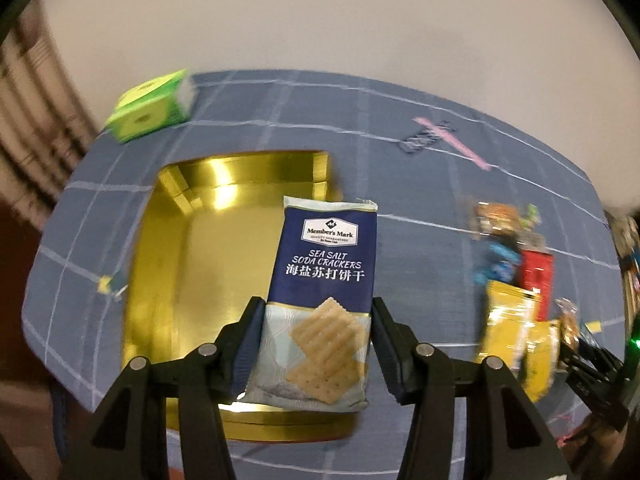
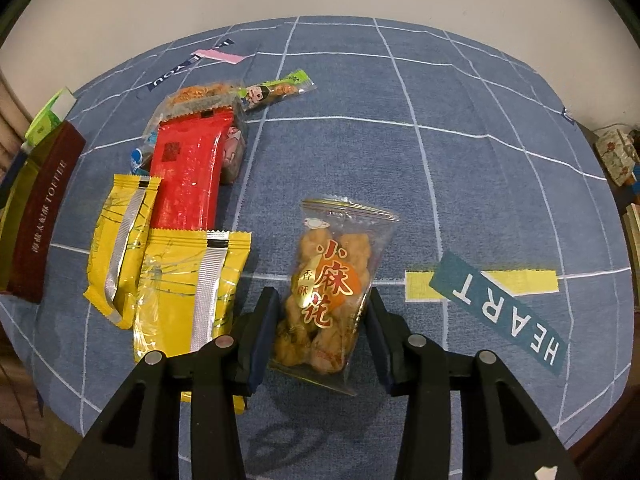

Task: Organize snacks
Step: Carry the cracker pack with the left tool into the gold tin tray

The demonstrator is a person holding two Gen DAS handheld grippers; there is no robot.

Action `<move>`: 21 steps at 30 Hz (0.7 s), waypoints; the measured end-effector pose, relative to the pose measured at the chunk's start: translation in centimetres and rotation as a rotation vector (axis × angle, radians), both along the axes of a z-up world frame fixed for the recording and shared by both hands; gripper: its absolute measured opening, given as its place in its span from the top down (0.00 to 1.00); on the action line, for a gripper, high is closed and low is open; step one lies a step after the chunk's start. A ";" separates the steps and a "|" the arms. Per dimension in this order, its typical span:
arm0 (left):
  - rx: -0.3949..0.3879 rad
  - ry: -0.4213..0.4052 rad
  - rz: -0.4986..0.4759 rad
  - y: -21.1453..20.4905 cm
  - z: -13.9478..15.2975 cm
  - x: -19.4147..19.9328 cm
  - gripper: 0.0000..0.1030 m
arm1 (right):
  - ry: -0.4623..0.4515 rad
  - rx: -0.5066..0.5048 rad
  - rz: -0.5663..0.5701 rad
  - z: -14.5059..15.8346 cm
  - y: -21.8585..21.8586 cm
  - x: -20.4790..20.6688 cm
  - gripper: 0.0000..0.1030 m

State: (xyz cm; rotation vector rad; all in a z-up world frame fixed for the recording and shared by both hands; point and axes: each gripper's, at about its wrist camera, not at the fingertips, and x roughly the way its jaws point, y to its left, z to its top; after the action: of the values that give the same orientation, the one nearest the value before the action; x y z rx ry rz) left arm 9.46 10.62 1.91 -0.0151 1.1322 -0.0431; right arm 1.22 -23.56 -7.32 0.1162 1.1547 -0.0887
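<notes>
Blue checked tablecloth (image 2: 400, 92) covers the table, pale wall behind. Going L to R: green box (image 1: 150, 106) at the far-left edge, then the gold tin (image 1: 200, 264), open and w/ nothing visible on its floor so far. Left gripper (image 1: 316, 320) pinches the soda cracker pack (image 1: 324, 280) by its lower half, both pads against its sides, pack held above the tin's right part. Judging by that, packing has barely begun; this looks like the 1st item headed in.

Further R sits the loose pile: 2 yellow packs (image 2: 172, 276), a red pack (image 2: 188, 176), a green stick snack (image 2: 276, 90) behind, w/ other bits underneath. At least 5 still to move.

Right gripper (image 2: 324, 312) is closed on the clear fried-twist bag (image 2: 332, 292), jaws narrow, pads against the bag's lower sides; bag looks just off the cloth, just R of the pile.
</notes>
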 end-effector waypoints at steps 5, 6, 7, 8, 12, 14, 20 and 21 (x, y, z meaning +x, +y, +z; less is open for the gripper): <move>0.017 0.038 0.066 3.5 -1.7 -0.1 0.48 | 0.006 -0.015 -0.009 0.0 0.1 0.1 0.61; 0.018 0.044 0.079 4.1 -2.0 -0.2 0.48 | 0.007 -0.018 -0.010 0.0 0.2 0.1 0.61; 0.021 0.052 0.087 4.7 -2.4 -0.2 0.48 | 0.007 -0.021 -0.013 0.0 0.3 0.1 0.61; 0.026 0.057 0.092 5.1 -2.8 -0.4 0.48 | 0.007 -0.021 -0.017 0.1 0.3 0.1 0.61; 0.042 0.082 0.104 6.3 -4.1 -0.6 0.48 | 0.013 -0.022 -0.026 0.0 0.3 0.2 0.62; 0.053 0.092 0.101 6.3 -4.6 -0.5 0.48 | 0.018 -0.025 -0.027 0.0 0.3 0.3 0.62; 0.093 0.116 0.089 6.4 -5.7 -0.5 0.48 | 0.018 -0.028 -0.048 0.2 0.3 0.3 0.64; 0.100 0.119 0.088 6.4 -5.8 -0.5 0.48 | 0.017 -0.033 -0.047 0.2 0.4 0.3 0.64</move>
State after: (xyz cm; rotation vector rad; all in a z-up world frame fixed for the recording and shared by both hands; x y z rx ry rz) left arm 8.98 17.01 -3.90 0.0219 1.2502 0.0941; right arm 1.51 -23.21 -7.14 0.1140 1.1667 -0.1508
